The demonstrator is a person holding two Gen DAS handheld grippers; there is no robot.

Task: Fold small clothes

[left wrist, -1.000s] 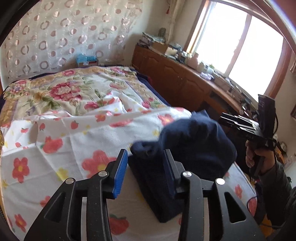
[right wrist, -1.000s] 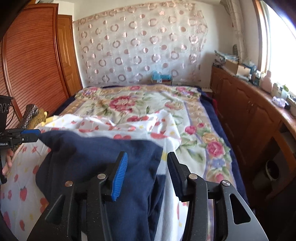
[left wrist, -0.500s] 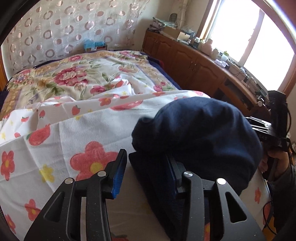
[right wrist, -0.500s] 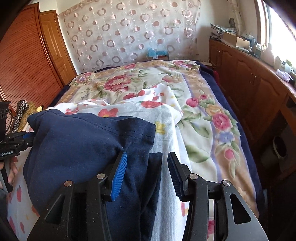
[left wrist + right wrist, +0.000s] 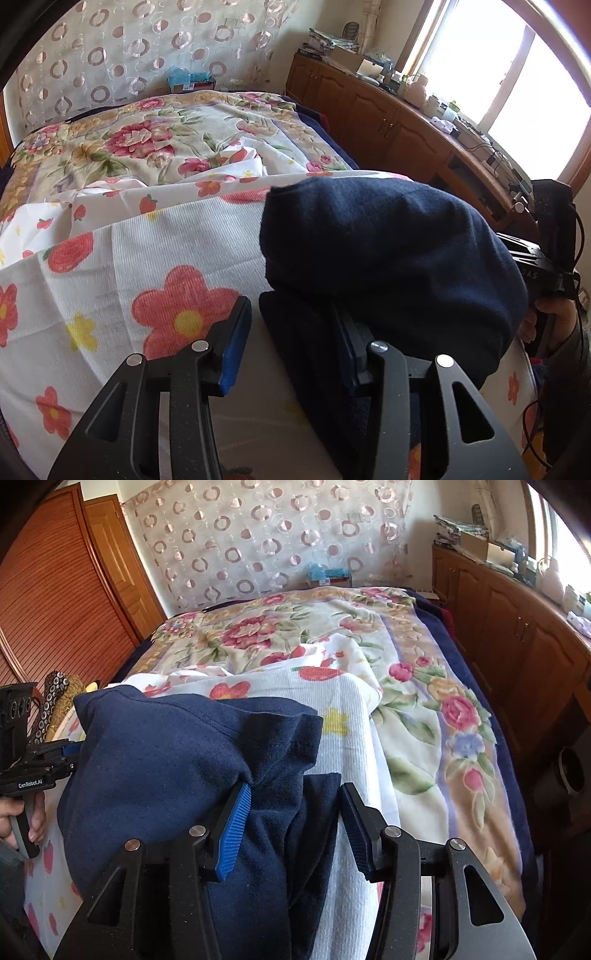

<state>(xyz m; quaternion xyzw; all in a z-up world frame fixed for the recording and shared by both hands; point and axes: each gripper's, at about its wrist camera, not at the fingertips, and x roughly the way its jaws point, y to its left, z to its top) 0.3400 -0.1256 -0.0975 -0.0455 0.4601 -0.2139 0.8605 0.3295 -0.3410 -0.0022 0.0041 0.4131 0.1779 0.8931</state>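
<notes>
Bedroom scene, seen first from the left wrist camera. The left gripper (image 5: 291, 336) sits at 6 o'clock, its jaws partly apart. A navy garment (image 5: 388, 251) lies folded over itself on a white cloth with red flowers (image 5: 177, 254), filling the frame from centre toward 4 o'clock. The garment's lower layer lies between the 2 fingers; the upper fold drapes over the finger at 5 o'clock, and the blue-padded finger (image 5: 236, 343) at 7 o'clock stands clear of the fabric. At 3 o'clock the right gripper (image 5: 532, 258) shows behind the garment, a hand (image 5: 554, 321) on its handle. A floral quilt (image 5: 147, 136) spreads toward 11 o'clock.

Right wrist camera next. The right gripper (image 5: 295, 823) sits at 6 o'clock, jaws partly apart with navy fabric between them. The blue pad touches the garment (image 5: 177, 760) where a fold bunches against its tip; whether the other pad presses cannot be told. The garment covers centre to 8 o'clock. The left gripper (image 5: 44, 760) appears at 9 o'clock. A wooden cabinet (image 5: 517, 635) runs along 2 o'clock.
</notes>
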